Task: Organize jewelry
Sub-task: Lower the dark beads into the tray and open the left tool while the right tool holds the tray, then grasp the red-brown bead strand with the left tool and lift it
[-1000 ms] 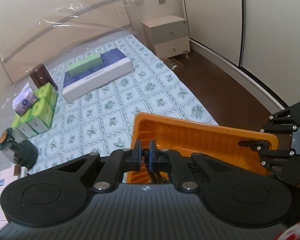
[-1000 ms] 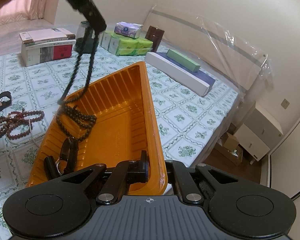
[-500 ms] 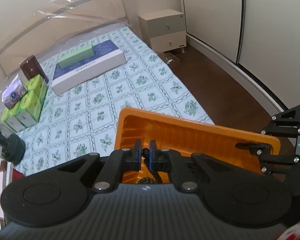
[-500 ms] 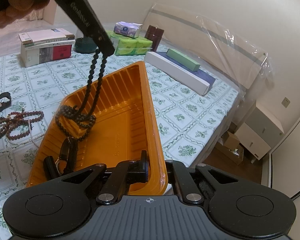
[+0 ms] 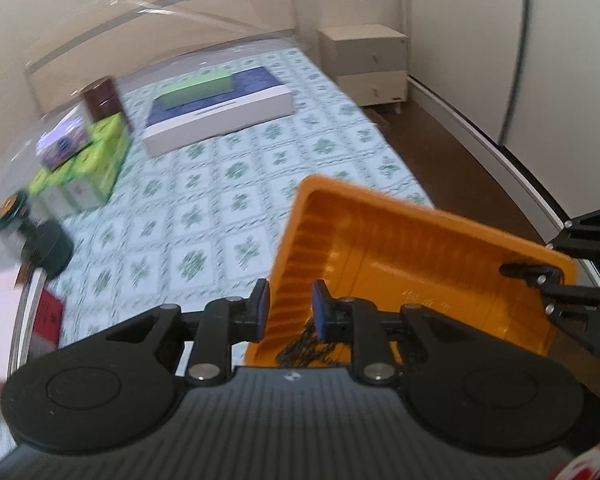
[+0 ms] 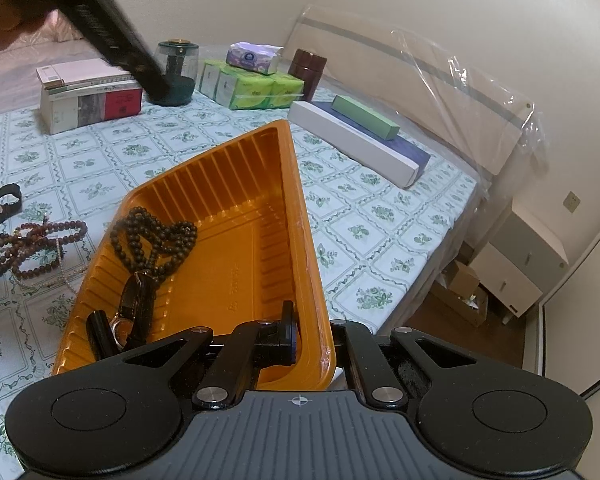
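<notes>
- Left gripper (image 5: 288,308) open and empty, jaws parted, poised above one end of the orange tray (image 6: 300,216).
- Right gripper (image 6: 312,344) clamped on the tray's near rim, one finger inside the wall and the other hidden beneath the lip; so not free for a pick.
- Dark bead necklace (image 6: 156,240) heaped inside the tray at its left side, beside a black strap with a ring (image 6: 136,304).
- Next candidate, by judgement: reddish-brown bead strand (image 6: 24,244) on the bedspread, just outside the tray's left wall, black band (image 6: 0,204) lying beyond it.
- Strand's long axis running roughly straight out from that wall, nearest loop close to the tray.
- Left hand clearly the nearer and the only free one; likely a leftward swing and descent, jaws set across the strand.
</notes>
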The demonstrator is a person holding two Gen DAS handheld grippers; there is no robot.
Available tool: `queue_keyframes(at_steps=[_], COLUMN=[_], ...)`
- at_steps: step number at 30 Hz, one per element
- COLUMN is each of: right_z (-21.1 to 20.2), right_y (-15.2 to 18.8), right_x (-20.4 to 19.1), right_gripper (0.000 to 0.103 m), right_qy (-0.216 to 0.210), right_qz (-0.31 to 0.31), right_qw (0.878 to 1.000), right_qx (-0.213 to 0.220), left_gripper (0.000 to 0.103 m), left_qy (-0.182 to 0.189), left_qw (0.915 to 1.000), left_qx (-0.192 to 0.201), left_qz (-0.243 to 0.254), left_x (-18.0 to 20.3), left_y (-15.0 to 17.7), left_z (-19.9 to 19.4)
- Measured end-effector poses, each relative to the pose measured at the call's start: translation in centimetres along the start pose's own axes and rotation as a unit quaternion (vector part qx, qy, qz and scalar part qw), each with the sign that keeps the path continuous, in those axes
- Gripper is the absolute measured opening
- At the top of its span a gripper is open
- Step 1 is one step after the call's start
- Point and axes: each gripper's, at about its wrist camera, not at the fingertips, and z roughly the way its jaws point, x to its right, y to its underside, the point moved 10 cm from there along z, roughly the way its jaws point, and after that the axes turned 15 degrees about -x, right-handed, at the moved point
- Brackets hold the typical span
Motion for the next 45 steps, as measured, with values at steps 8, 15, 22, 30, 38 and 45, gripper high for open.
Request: queue_keyframes(at_steps=[8, 15, 22, 30, 38, 45], right_z=[0.0, 0.0, 0.1, 0.0, -0.1, 0.0], right_y=[0.1, 0.4, 0.5, 0.4, 0.4, 0.4], right_x=[-0.1, 0.0, 0.1, 0.2, 0.2, 0.3], right_gripper=[0.005, 0.005, 0.005, 0.005, 0.005, 0.005], right_qy=[-0.001, -0.001, -0.002, -0.011, -0.01, -0.008], right_qz=[0.001, 0.003, 0.005, 0.005, 0.006, 0.008], right_qw=[1.0, 1.0, 1.0, 1.0, 1.0, 1.0], right_qx=[0.0, -0.005, -0.008, -0.013, -0.014, -0.015], left_gripper=[0.028, 0.031, 0.031, 0.031, 0.025, 0.019], left_qy=[-0.01, -0.061, -0.064, -0.047, -0.059, -0.076], left_qw=[0.9939, 0.9764, 0.9585, 0.9611, 0.9695, 0.9737], left_qx=[0.011, 0.003, -0.008, -0.023, -0.035, -0.041], left_qz=[-0.11, -0.207, -0.278, -0.271, -0.235, -0.211], left_x=[-4.9, -7.2, -6.0, -3.4, -3.2, -3.5], left_y=[8.4, 17.8, 24.3, 25.1, 24.1, 23.5], left_z=[-1.4, -1.5, 0.1, 3.3, 6.4, 7.2])
